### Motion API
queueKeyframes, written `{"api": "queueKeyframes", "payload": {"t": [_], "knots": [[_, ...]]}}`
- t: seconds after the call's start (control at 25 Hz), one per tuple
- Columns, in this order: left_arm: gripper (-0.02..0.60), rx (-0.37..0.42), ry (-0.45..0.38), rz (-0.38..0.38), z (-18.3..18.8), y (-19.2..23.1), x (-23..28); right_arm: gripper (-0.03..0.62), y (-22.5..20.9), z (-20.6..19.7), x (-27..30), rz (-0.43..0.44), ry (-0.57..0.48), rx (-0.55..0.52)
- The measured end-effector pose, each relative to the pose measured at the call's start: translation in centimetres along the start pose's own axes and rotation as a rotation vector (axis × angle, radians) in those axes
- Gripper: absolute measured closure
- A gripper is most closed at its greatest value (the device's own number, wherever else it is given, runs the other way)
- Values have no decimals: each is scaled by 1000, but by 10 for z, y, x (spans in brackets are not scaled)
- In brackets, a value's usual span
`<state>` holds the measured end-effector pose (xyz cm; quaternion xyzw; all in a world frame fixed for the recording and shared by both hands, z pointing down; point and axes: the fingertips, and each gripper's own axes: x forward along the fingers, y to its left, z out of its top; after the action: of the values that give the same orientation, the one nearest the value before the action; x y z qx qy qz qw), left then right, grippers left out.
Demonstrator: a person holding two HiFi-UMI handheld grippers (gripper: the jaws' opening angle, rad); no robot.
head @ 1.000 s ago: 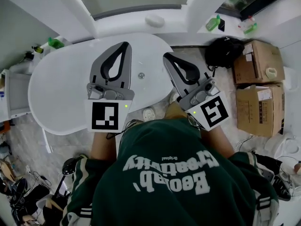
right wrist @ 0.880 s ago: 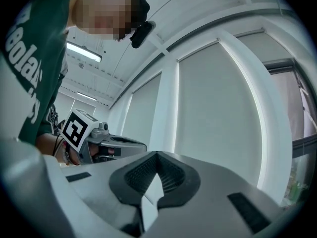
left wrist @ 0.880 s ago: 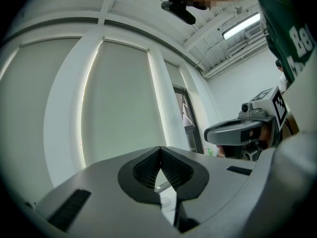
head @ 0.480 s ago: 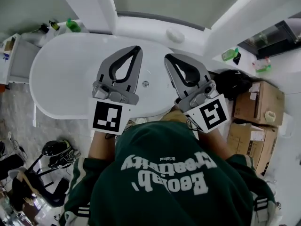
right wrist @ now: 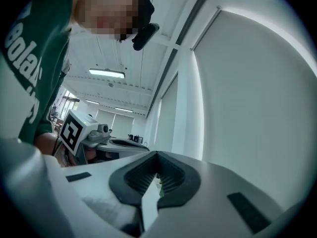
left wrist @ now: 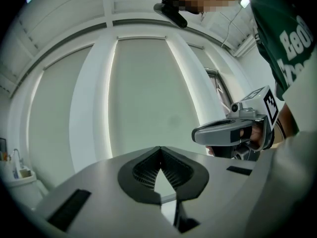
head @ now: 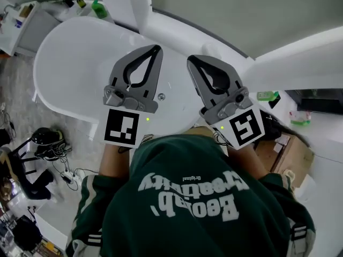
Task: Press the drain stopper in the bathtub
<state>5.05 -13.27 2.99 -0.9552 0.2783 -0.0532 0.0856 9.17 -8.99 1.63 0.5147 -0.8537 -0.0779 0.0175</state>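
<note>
Grey left gripper (head: pixel 156 48) alongside right gripper (head: pixel 191 59)

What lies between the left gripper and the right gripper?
The head view shows the drain stopper in the gap between left gripper and right gripper, on the bathtub floor.

The bathtub (head: pixel 75 58) is stretching from the far left toward the middle, just ahead of the person. The left gripper (head: pixel 156 48) and the right gripper (head: pixel 191 61) are hanging side by side over the tub's right end, close together but not touching, with their tips pointing toward the wall behind the tub. The drain stopper (head: pixel 161 96) is sitting in the tub's floor between them — nearer the left one, just beside its body. A bottle (head: pixel 97 7) is standing on the ledge at the tub's far-left end. Another bottle (head: pixel 266 96) is lying on the ledge to the right, beyond the right gripper — and a cardboard box (head: pixel 283 150) is sitting on the floor at the person's right.
</note>
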Motion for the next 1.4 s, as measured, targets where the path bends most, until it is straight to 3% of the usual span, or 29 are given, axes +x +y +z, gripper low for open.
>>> {"api": "queueKeyframes", "payload": {"t": [0.44, 0.76, 1.04, 1.4], "knots": [[574, 3, 84, 157, -11, 1, 55, 580, -64, -25, 8, 156, 3, 46], [574, 3, 123, 227, -20, -17, 60, 580, -75, -38, -4, 224, 6, 70], [575, 35, 129, 235, -27, -28, 48, 580, -78, -57, -7, 221, 12, 115], [574, -5, 185, 209, -61, -13, 20, 580, -54, -81, 3, 151, 46, 159]]}}
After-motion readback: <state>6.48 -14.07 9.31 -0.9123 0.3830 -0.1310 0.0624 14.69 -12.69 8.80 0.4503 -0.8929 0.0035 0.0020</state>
